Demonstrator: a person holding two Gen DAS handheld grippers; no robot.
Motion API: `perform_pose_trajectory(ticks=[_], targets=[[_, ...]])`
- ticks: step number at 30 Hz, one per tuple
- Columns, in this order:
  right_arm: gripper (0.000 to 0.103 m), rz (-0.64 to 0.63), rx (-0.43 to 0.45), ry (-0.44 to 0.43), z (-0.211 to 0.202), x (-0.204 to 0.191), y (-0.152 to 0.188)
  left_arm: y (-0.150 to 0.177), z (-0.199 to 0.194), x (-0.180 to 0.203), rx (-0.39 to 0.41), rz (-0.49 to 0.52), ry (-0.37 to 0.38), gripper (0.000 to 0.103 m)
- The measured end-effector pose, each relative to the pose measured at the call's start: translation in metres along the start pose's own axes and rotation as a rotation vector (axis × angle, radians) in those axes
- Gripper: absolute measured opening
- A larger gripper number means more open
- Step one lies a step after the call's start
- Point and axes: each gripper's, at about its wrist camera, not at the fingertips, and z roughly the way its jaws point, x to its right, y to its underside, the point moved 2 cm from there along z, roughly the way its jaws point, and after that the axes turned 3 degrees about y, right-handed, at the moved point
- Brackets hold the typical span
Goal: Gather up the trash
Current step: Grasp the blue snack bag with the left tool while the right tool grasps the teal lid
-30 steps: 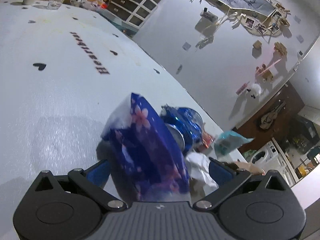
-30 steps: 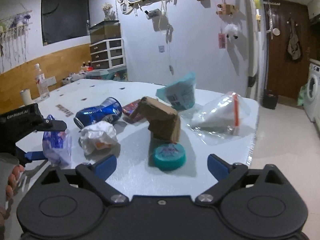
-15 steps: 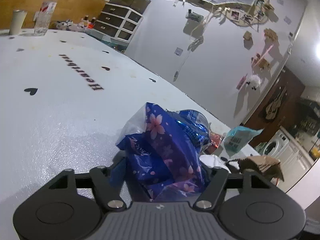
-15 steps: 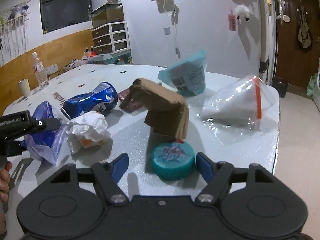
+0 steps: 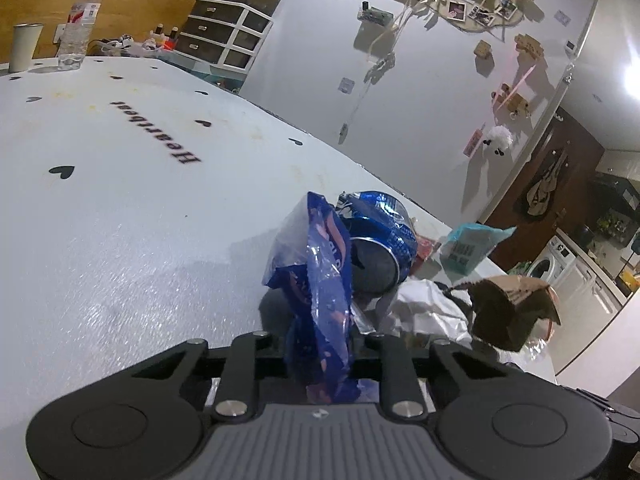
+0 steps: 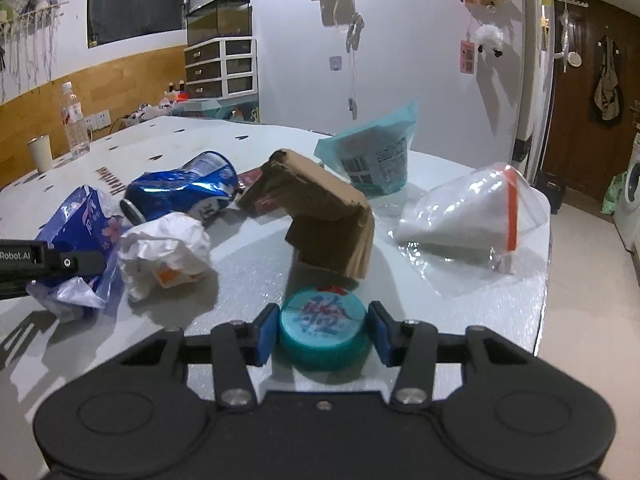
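Note:
My left gripper (image 5: 320, 354) is shut on a blue flowered plastic wrapper (image 5: 320, 280), which also shows at the left of the right wrist view (image 6: 80, 232). My right gripper (image 6: 322, 334) has closed its blue pads against a round teal lid (image 6: 323, 326) on the white table (image 6: 240, 280). Behind lie a crushed blue can (image 6: 180, 192), a crumpled white paper ball (image 6: 164, 252), a torn piece of brown cardboard (image 6: 324, 220), a teal packet (image 6: 372, 156) and a clear zip bag (image 6: 468, 220).
A water bottle (image 6: 74, 124) and a white cup (image 6: 40, 154) stand at the table's far left. The table's right edge (image 6: 544, 280) drops to the floor. A drawer unit (image 6: 220, 68) stands against the back wall, and a washing machine (image 6: 630, 196) at far right.
My left gripper closed onto the blue wrapper, squeezing it thin. My right gripper moved forward to the teal lid and closed its pads on it.

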Motion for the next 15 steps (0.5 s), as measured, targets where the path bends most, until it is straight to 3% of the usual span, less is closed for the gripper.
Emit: perform_pose_trajectory(ticks=[3, 15], targets=[[0.05, -0.006, 0.006, -0.002, -0.009, -0.005, 0.006, 0.005, -0.007, 0.002, -0.011, 0.021, -0.006, 0.017], [0.048, 0.063, 0.008, -0.041, -0.051, -0.015, 0.027, 0.026, -0.05, 0.025, 0.028, 0.172, -0.021, 0.015]])
